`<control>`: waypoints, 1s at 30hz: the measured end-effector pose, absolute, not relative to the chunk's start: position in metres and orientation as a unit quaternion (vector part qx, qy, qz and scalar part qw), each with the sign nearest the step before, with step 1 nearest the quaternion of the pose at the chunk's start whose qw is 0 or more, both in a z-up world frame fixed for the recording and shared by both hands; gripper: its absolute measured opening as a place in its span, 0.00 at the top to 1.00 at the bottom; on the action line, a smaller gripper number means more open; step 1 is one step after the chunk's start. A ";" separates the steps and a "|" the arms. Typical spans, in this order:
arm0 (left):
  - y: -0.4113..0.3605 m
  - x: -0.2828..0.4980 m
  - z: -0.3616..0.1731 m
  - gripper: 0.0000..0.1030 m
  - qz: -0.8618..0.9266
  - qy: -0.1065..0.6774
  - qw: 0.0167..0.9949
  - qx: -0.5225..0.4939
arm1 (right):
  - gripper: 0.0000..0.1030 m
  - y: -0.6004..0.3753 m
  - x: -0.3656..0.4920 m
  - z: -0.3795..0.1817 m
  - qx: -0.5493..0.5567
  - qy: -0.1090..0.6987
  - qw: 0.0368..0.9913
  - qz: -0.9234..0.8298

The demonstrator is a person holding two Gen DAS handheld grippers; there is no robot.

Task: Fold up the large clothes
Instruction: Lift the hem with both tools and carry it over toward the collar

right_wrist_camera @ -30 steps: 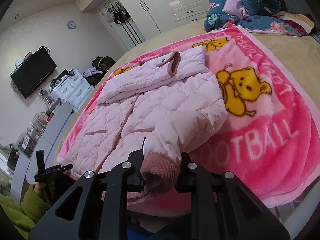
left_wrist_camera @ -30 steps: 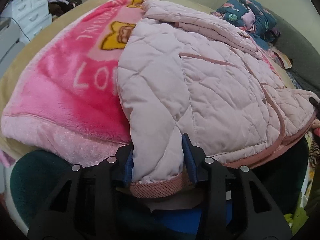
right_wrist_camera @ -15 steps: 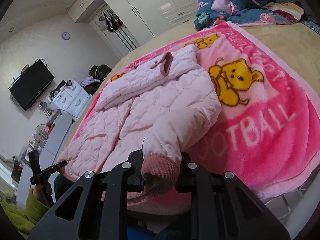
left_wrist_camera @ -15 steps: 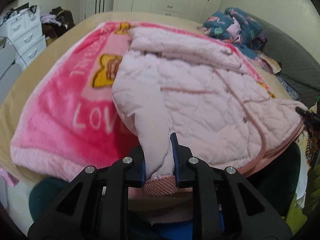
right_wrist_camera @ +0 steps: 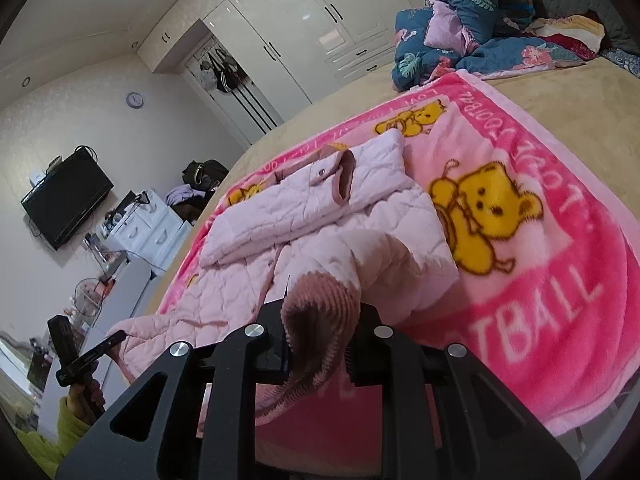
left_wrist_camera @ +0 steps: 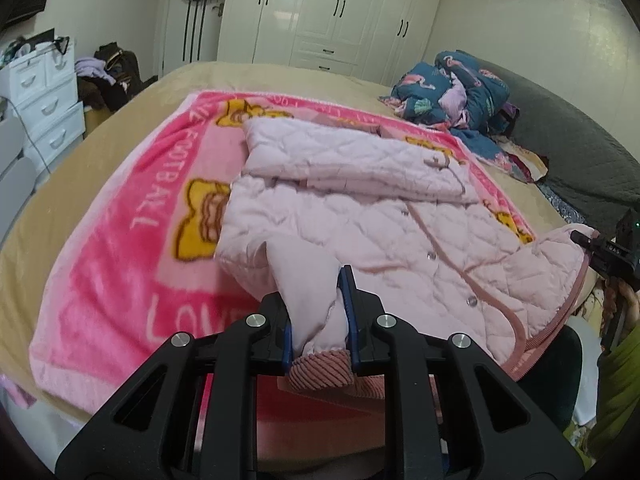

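A pale pink quilted jacket (left_wrist_camera: 360, 216) lies on a pink teddy-bear blanket (left_wrist_camera: 120, 248) on the bed; it also shows in the right wrist view (right_wrist_camera: 320, 216). Its top part is folded down across the body. My left gripper (left_wrist_camera: 318, 320) is shut on one sleeve end, with the ribbed cuff (left_wrist_camera: 320, 372) behind the fingers. My right gripper (right_wrist_camera: 320, 336) is shut on the other sleeve's ribbed cuff (right_wrist_camera: 316, 312). Both sleeve ends are lifted off the bed near its front edge. The other gripper shows at each view's edge, right (left_wrist_camera: 600, 248) and left (right_wrist_camera: 92, 354).
A heap of dark blue floral bedding (left_wrist_camera: 452, 88) lies at the bed's far right, also in the right wrist view (right_wrist_camera: 472, 24). White wardrobes (left_wrist_camera: 340, 16) stand behind. White drawers (left_wrist_camera: 40, 96) and a wall TV (right_wrist_camera: 66, 200) are to the left.
Both grippers have risen and tilted up, lifting the sleeve ends. The left jaws, wide around the sleeve a second ago, have closed on it. The right grip is unchanged.
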State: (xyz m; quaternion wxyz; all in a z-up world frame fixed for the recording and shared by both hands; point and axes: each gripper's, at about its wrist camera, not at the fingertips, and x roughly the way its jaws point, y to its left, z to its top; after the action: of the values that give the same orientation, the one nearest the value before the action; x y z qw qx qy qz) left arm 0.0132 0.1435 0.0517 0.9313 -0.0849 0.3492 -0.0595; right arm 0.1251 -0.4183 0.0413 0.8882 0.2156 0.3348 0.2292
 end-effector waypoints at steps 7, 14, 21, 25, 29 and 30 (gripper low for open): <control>0.147 0.035 0.068 0.88 -0.057 0.331 0.937 -0.092 | 0.82 -0.421 0.142 0.050 0.228 0.331 0.888 0.222; 0.153 0.059 0.083 0.88 -0.055 0.315 0.942 -0.107 | 0.82 -0.421 0.155 0.060 0.230 0.323 0.891 0.221; 0.155 0.077 0.100 0.88 -0.050 0.298 0.946 -0.119 | 0.83 -0.421 0.167 0.076 0.228 0.305 0.897 0.226; 0.156 0.084 0.110 0.88 -0.048 0.288 0.949 -0.123 | 0.83 -0.418 0.173 0.090 0.222 0.289 0.903 0.230; 0.155 0.089 0.119 0.88 -0.043 0.282 0.951 -0.122 | 0.82 -0.416 0.178 0.101 0.220 0.274 0.907 0.232; 0.155 0.090 0.121 0.88 -0.042 0.280 0.951 -0.122 | 0.82 -0.416 0.179 0.104 0.220 0.270 0.908 0.232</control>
State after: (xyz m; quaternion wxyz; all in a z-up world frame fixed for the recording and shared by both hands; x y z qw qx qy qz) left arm 0.0902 0.1553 0.1209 0.9513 -0.1224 0.2798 -0.0424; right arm 0.1786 -0.4161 0.1035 0.9081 0.2198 0.2702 0.2325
